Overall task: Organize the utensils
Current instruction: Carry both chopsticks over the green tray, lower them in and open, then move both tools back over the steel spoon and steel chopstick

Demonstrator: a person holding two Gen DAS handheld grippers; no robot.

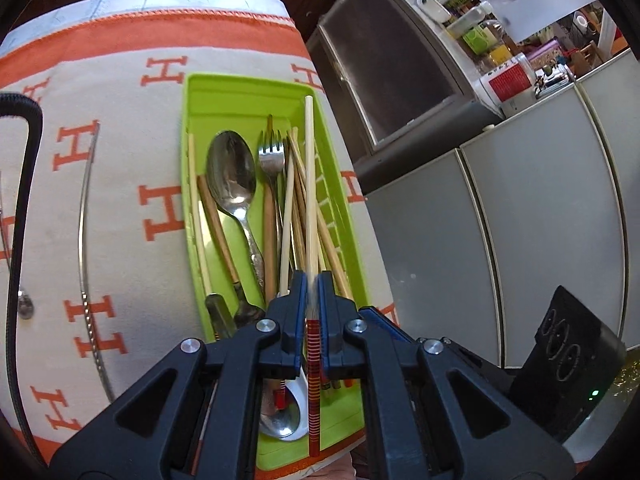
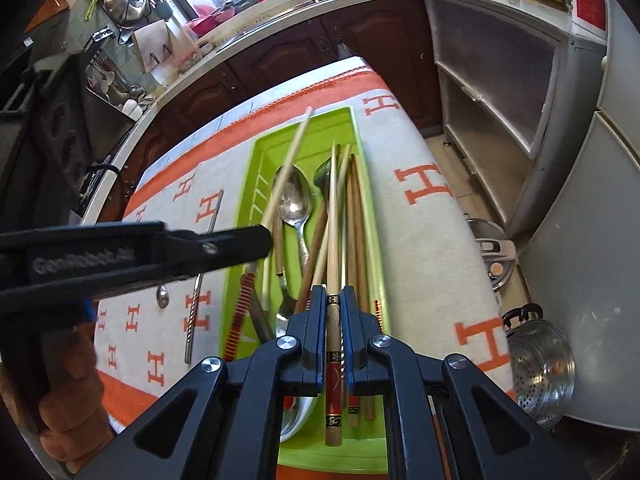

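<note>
Left tool pinches a pale, red-banded chopstick; right tool pinches a pale, red-ended chopstick, both above the lime-green plastic tray. Judged light, stiff, slippery; grip near decorated ends.

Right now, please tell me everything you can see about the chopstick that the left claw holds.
The chopstick is long, thin and pale, like wood or bamboo, with a red end banded in thin light stripes. The left claw is shut on it near that striped end. It points forward, above the green tray of cutlery. In the right wrist view it slants up over a spoon. Only the claw's pads visibly touch it.
</note>
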